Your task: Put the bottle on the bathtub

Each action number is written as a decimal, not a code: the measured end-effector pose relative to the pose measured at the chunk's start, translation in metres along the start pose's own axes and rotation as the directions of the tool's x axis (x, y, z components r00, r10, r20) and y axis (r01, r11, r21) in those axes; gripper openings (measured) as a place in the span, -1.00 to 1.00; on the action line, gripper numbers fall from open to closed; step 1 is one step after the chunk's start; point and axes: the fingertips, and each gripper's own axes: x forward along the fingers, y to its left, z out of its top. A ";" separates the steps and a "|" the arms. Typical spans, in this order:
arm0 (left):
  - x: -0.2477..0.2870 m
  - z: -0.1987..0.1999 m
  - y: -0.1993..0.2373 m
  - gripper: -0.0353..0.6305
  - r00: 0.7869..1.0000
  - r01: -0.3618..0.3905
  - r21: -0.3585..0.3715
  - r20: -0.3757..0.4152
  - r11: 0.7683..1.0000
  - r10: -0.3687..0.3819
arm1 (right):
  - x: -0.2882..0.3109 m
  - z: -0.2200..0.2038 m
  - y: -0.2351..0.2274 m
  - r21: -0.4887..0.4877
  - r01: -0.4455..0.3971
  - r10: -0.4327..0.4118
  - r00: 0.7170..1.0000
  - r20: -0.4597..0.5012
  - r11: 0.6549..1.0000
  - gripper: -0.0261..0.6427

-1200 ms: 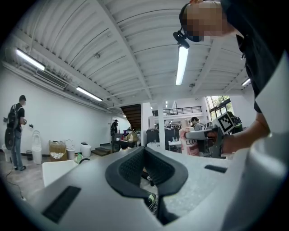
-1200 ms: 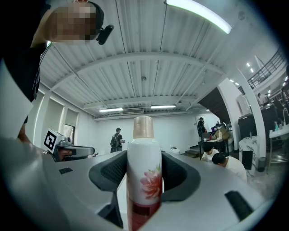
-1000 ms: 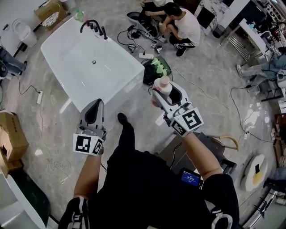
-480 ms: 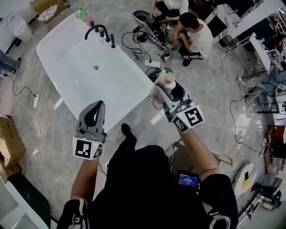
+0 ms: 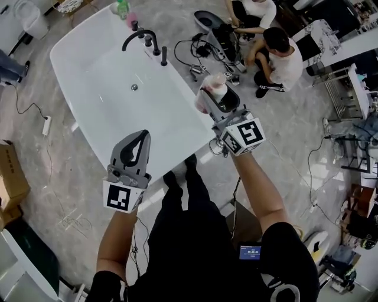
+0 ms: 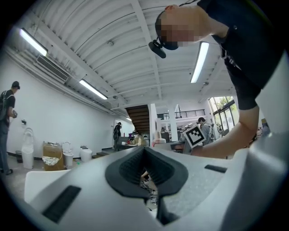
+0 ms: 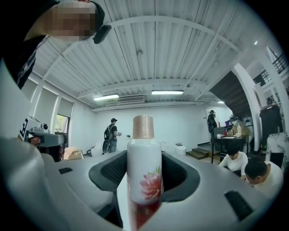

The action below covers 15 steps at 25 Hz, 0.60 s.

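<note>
A white bottle (image 5: 215,89) with a pink flower print and a rose-gold cap stands upright between the jaws of my right gripper (image 5: 210,96), which is shut on it. The right gripper view shows the bottle (image 7: 144,173) filling the middle of the right gripper (image 7: 144,182). In the head view it hangs by the right rim of the white bathtub (image 5: 118,112). My left gripper (image 5: 142,137) is shut and holds nothing, over the tub's near rim. Its jaws meet in the left gripper view (image 6: 146,155).
A black faucet (image 5: 142,38) stands on the tub's far rim, with a green bottle (image 5: 122,7) at the far corner. Two people (image 5: 283,53) crouch on the floor to the right among cables. A cardboard box (image 5: 12,171) and a power strip (image 5: 47,125) lie at the left.
The person has stepped up to the bathtub, which now lies closer below. Both grippers have moved from over the floor to the tub's near side. The bottle stays in the right gripper.
</note>
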 end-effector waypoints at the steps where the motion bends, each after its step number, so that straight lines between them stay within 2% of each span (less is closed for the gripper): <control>1: 0.010 -0.010 0.003 -0.87 1.000 -0.009 0.000 -0.003 1.000 0.009 | 0.015 -0.012 -0.009 -0.001 -0.005 0.005 1.000 0.002 1.000 -0.23; 8: 0.072 -0.117 0.041 -0.87 0.997 -0.079 -0.036 0.004 0.996 0.079 | 0.132 -0.152 -0.071 0.029 -0.031 0.033 0.999 -0.043 0.999 -0.23; 15: 0.131 -0.219 0.066 -0.87 0.985 -0.171 -0.073 -0.001 0.983 0.172 | 0.232 -0.286 -0.128 0.042 -0.067 0.069 0.996 -0.055 0.997 -0.23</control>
